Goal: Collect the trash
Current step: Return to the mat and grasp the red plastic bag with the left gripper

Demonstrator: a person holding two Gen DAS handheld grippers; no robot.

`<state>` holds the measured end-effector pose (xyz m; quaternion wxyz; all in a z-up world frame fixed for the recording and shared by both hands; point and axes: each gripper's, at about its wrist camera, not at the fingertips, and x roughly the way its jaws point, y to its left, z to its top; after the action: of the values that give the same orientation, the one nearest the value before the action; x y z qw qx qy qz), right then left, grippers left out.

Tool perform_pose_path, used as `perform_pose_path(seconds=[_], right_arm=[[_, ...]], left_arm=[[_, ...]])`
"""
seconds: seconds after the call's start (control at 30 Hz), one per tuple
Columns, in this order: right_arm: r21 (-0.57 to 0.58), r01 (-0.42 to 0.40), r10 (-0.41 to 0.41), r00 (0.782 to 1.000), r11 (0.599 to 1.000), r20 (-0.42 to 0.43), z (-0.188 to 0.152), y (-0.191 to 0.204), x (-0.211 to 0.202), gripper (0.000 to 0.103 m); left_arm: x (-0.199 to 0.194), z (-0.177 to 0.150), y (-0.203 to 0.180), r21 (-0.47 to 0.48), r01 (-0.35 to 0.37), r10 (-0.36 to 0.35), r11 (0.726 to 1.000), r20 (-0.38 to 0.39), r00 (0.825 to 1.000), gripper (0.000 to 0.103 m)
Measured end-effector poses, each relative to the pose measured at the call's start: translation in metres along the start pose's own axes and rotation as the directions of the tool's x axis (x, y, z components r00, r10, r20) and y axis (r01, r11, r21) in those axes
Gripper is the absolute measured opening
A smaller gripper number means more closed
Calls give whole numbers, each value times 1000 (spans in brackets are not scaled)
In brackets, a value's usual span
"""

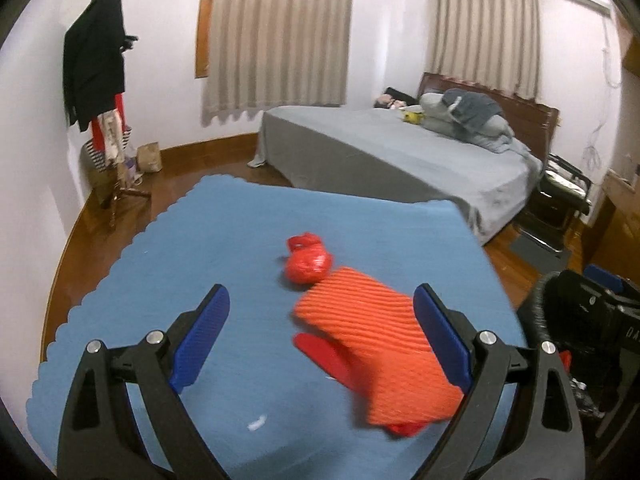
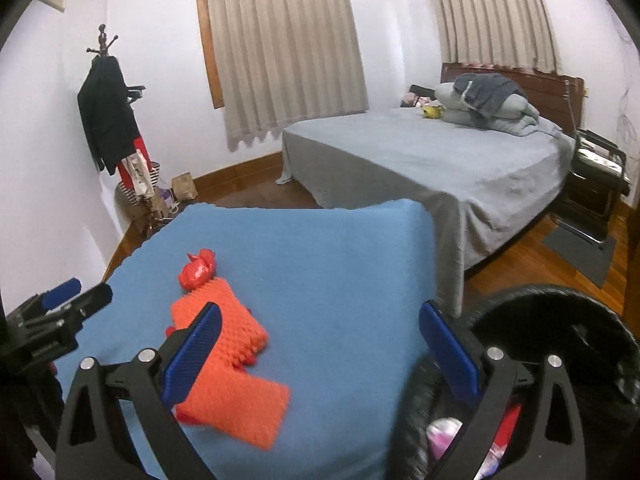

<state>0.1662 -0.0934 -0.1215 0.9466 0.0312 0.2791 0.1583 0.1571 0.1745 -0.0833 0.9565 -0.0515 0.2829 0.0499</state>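
A blue cloth covers the table [image 1: 160, 264]. On it lie a crumpled red plastic bag [image 1: 308, 262] and, touching it, a blurred orange ridged foam sheet [image 1: 372, 344] with a red piece under it. My left gripper [image 1: 324, 336] is open, its right pad at the foam's edge and nothing clamped. A small white scrap [image 1: 256, 424] lies near the front. In the right wrist view, my right gripper [image 2: 320, 332] is open above the cloth [image 2: 340, 264], its left pad over the foam sheet [image 2: 240, 384]. The red bag [image 2: 198, 272] lies beyond, and the left gripper [image 2: 80, 292] shows at the left edge.
A black trash bin [image 2: 560, 340] stands at the table's right side, with pink and red waste [image 2: 444, 432] inside; it also shows as the bin [image 1: 580, 320] in the left wrist view. Behind are a grey bed [image 1: 400, 152], a coat rack [image 1: 100, 72] and a chair [image 2: 600, 168].
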Motion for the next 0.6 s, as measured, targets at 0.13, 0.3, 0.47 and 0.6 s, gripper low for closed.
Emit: perform_pose_path(seconds=[0.13,0.3,0.47,0.6], right_arm=[[-1,-2,2,1000,1000,-20,7,10,34,97],[-2,8,-8,999,1000,-48,16,18,75,97],[-4,26,-26,996,1000,-84,16,23,108,97],[-24,35,-37,994,999,-101,15,28,122,97]], left_arm=[[29,7,20,-40,-28,28,999,-16,999,90],[70,14,32,-53,-41,39,998,-48,998,88],[119,16,36,-56,-30,23,998,-120,993,82],[146,16,37,-67,-7,-3,998,-158,987,82]])
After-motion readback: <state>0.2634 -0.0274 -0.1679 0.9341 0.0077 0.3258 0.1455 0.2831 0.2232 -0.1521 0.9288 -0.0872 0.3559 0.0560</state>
